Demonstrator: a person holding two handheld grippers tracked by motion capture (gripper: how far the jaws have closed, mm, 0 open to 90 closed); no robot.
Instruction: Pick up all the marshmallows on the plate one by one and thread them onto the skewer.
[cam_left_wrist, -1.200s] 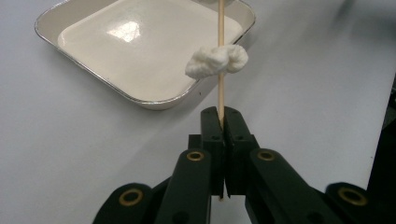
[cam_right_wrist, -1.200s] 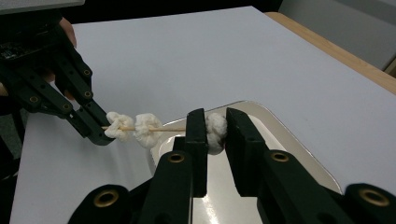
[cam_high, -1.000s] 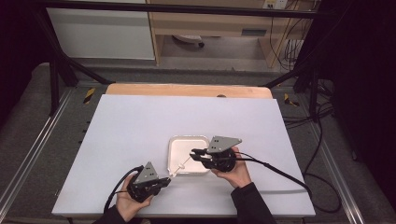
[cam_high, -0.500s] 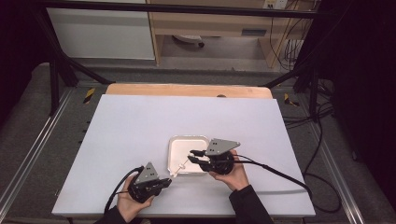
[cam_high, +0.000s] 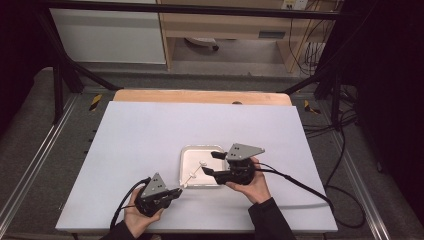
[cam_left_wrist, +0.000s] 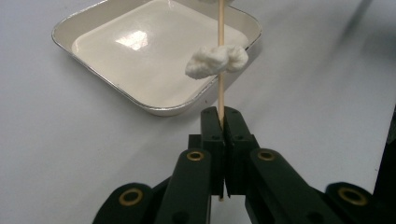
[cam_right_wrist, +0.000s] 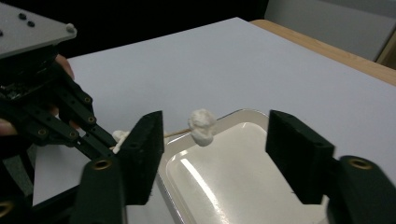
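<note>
This looks like a lab or test rig rather than a home: a plain white table stands inside a black metal frame, with aluminium rails along the left and right sides, grey carpet on the floor, loose cables at the right and bare wooden cabinets at the far side

Your left tool is clamped tight on a thin wooden skewer that stands upright. A white marshmallow sits threaded on it just above the jaws, over the near rim of the empty white tray on the pale worktop.
</note>
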